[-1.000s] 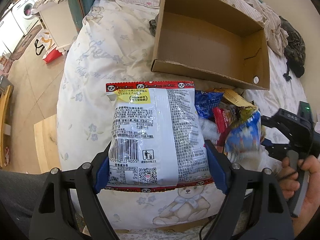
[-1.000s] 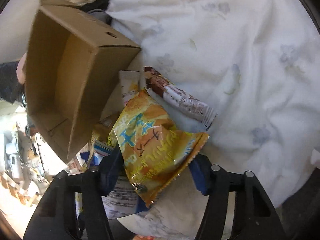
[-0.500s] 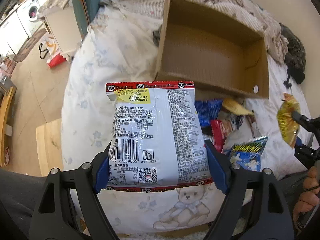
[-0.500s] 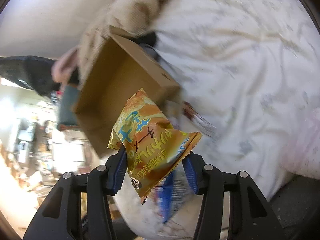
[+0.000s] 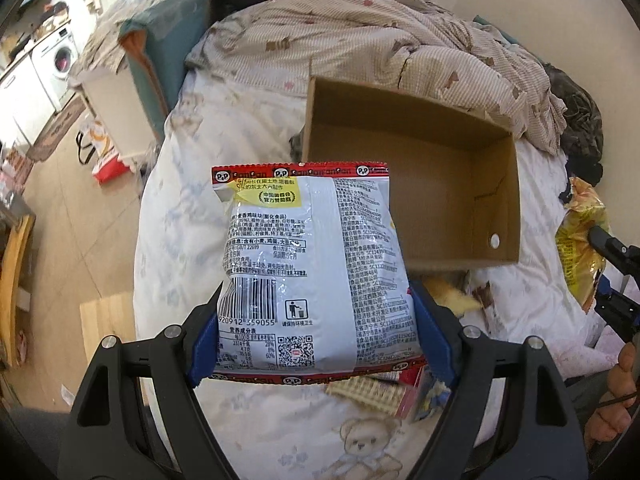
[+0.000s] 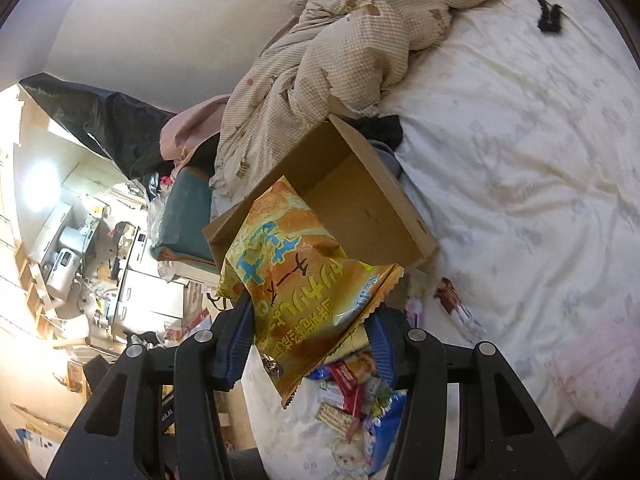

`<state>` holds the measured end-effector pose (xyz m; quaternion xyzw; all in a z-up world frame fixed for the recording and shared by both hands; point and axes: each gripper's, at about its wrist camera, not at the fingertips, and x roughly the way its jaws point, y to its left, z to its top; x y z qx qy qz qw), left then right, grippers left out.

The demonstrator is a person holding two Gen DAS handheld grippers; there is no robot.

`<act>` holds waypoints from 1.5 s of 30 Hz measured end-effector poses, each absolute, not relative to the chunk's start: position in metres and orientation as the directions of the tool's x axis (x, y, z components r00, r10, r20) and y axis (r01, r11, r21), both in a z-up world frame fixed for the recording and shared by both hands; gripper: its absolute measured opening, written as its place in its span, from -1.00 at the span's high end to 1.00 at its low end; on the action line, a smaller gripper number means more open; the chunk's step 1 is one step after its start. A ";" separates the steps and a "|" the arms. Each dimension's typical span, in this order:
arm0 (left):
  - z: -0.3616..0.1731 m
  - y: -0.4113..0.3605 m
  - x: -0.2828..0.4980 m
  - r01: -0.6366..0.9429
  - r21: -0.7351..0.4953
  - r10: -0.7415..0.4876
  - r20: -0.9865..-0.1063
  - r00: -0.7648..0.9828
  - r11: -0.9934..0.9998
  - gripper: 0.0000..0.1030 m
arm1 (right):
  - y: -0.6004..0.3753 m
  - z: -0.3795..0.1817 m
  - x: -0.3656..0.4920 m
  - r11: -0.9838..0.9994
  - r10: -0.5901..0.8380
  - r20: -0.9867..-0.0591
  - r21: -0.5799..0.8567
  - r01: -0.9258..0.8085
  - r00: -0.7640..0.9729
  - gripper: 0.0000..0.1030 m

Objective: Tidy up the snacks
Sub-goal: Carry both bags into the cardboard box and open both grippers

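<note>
Left gripper (image 5: 316, 336): I pinch the white snack bag (image 5: 312, 264) between both pads, near the cardboard box (image 5: 448, 184).
Right gripper (image 6: 312, 340): I clamp the yellow snack bag (image 6: 296, 292), box beyond.

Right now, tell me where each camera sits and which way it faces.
Left wrist: on the left gripper, looking along its fingers at the white snack bag it clamps, the cardboard box beyond; the right hand shows at the edge.
Right wrist: on the right gripper, tilted, looking past its clamped orange snack bag at the box, loose snacks below.
Shared: the box, the bed and the orange bag.
</note>
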<state>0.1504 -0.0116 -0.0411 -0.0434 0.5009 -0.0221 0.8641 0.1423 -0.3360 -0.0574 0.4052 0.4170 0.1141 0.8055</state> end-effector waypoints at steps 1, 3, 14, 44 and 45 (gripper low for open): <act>-0.040 -0.014 0.157 0.002 -0.092 -0.081 -0.863 0.499 0.996 -0.55 | -0.335 -0.057 0.145 0.646 0.523 -0.579 0.748 0.151 0.626 -0.03; -0.038 -0.017 0.167 0.006 -0.084 -0.076 -0.863 0.500 0.996 -0.55 | -0.331 -0.057 0.153 0.652 0.526 -0.580 0.745 0.144 0.622 -0.03; -0.040 -0.039 0.217 0.035 -0.040 -0.052 -0.858 0.512 0.999 -0.55 | -0.307 -0.069 0.205 0.728 0.507 -0.636 0.677 0.106 0.582 -0.03; -0.082 -0.052 0.252 0.060 -0.014 -0.043 -0.851 0.523 0.998 -0.56 | -0.261 -0.102 0.251 0.898 0.380 -0.789 0.440 0.013 0.483 -0.08; -0.082 -0.052 0.252 0.059 -0.016 -0.045 -0.853 0.520 0.998 -0.56 | -0.262 -0.101 0.251 0.896 0.382 -0.787 0.444 0.014 0.485 -0.08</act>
